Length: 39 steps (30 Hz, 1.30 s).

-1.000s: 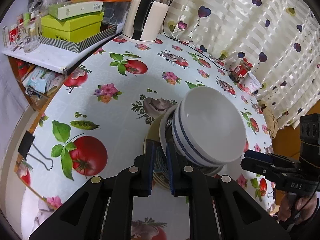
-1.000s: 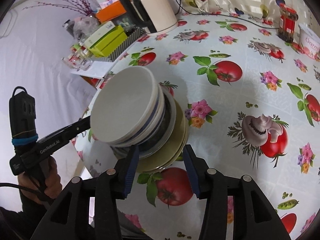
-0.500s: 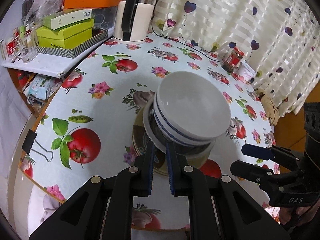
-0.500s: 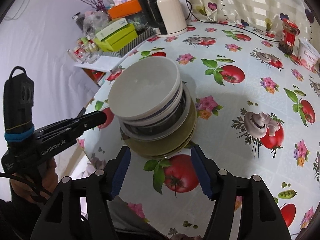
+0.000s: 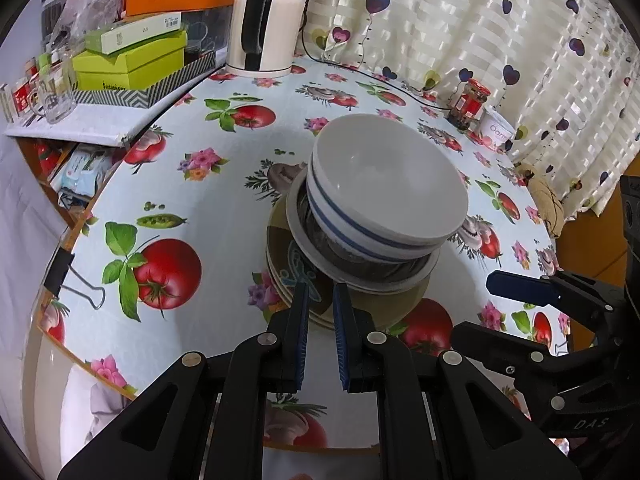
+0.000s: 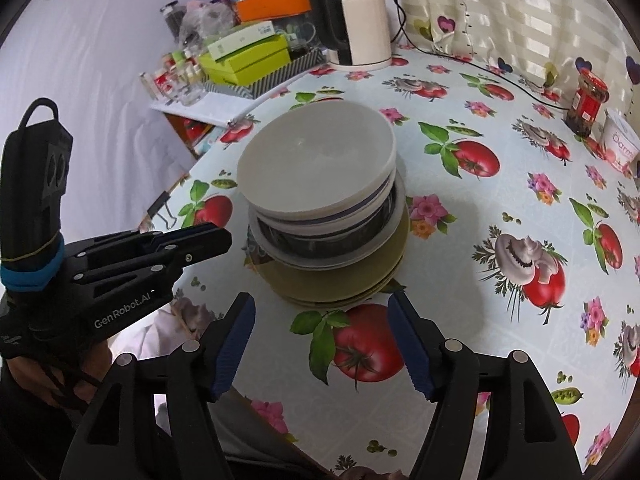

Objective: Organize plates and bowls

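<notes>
right gripper (image 6: 320, 340): jaws opening, nothing sitting between them, hovering just short of the stack. left gripper (image 5: 321, 312): jaws standing nearly closed, a narrow gap showing; whether it is pinching the olive plates (image 5: 384, 308) cannot be told. white blue-striped bowls (image 6: 316, 168) resting atop a rimmed plate (image 6: 320, 256) on the tablecloth (image 6: 460, 216). electric kettle (image 6: 360, 20) standing far behind.

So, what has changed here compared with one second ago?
The right gripper has let go of the stack of plates and bowls; its jaws are opening and it has drawn back, nothing between them. The left gripper also backed off, jaws narrow as before. The stack now rests on the table, its order unchanged.
</notes>
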### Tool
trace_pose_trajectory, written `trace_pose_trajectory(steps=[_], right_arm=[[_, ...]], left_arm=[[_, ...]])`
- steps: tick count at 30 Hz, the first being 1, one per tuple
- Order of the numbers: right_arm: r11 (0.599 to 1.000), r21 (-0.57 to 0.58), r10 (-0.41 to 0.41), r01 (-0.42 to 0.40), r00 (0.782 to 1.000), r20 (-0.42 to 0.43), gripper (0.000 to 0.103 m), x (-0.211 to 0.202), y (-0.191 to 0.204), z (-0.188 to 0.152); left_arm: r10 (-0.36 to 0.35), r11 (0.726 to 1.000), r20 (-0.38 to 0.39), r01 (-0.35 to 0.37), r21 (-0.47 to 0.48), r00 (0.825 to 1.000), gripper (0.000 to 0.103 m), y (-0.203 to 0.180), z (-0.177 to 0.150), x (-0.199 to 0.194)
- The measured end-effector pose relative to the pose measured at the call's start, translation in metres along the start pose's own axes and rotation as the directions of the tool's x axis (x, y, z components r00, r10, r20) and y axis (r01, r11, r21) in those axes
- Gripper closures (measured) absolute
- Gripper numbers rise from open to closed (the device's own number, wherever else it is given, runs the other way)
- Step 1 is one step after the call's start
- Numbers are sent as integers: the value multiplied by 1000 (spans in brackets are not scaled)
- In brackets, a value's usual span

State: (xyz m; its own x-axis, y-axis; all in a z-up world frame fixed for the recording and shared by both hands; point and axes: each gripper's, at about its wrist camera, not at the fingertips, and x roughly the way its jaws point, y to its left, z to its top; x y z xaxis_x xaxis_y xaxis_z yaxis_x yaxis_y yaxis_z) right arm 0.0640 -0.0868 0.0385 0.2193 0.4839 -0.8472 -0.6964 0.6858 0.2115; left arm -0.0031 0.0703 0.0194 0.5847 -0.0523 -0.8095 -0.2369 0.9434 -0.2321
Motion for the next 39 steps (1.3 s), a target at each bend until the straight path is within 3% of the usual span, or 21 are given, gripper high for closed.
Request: trace_pose_trajectory(steps=[39], right_arm=[[994, -49, -94, 94, 996, 2, 31, 14, 3, -4]], left_arm=[[78, 997, -2, -77, 23, 997, 90, -2, -9, 12]])
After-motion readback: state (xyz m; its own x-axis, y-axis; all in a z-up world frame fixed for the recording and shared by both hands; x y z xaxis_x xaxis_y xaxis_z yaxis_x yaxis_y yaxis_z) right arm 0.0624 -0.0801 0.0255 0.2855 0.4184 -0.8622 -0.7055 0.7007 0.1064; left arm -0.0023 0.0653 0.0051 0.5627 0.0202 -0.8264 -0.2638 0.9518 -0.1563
